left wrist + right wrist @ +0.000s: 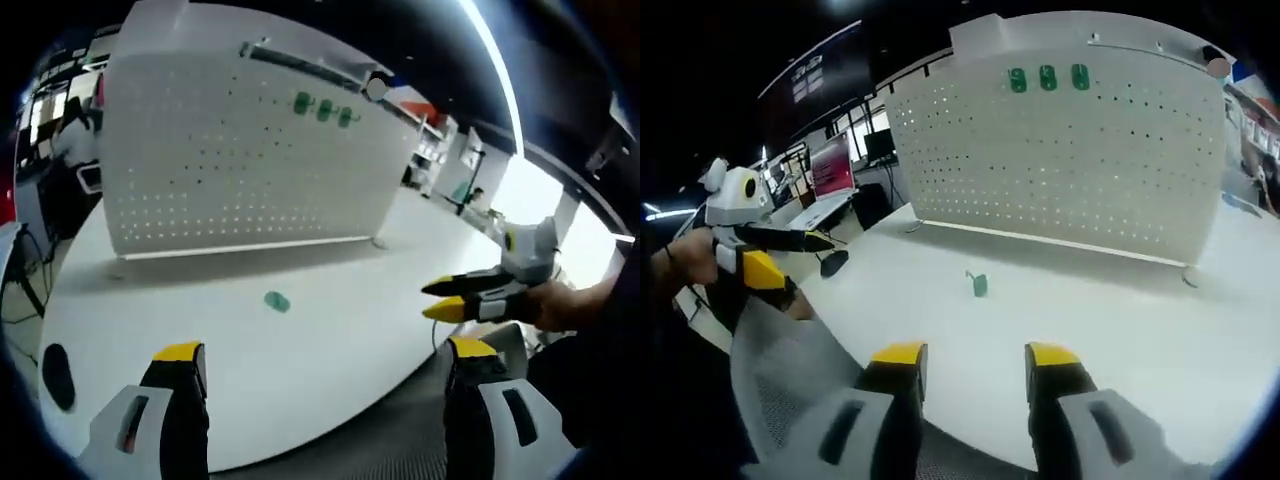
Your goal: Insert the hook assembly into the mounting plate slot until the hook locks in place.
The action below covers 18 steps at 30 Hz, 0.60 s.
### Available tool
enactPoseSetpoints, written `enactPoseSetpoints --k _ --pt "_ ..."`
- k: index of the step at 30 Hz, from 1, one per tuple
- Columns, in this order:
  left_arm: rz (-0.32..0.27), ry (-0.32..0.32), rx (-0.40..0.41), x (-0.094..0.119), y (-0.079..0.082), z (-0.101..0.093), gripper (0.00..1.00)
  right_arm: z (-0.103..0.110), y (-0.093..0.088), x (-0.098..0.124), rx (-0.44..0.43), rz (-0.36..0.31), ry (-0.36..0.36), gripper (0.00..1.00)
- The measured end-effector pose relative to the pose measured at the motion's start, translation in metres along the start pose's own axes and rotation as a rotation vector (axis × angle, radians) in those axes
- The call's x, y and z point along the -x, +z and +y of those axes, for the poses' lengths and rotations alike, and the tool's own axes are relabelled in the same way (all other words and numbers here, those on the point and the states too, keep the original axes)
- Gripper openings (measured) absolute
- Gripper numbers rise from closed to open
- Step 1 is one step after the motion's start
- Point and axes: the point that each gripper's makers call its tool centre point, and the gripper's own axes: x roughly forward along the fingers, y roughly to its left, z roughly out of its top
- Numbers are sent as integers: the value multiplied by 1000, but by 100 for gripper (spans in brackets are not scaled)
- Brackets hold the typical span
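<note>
Green hook waits on white table, both grippers empty.

In the left gripper view, the left gripper [325,352] stands wide open, holding nothing; the green hook [277,301] lies ahead between its jaws, short of the pegboard [230,150]. The right gripper [975,358], jaws parted and empty, faces the same hook on the table [1120,310], well beyond its tips.

A dark computer mouse [833,262] lies on the white table [1110,320] near a red-lit monitor [832,163].
</note>
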Motion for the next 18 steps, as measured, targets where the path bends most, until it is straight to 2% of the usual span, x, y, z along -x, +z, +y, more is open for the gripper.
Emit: enactPoseSetpoints --k 5,18 --pt "-18 6 5 3 3 -2 100 0 0 3 14 -1 -2 41" --pt "27 11 12 2 -13 -3 100 1 -20 8 -18 42 -10 51"
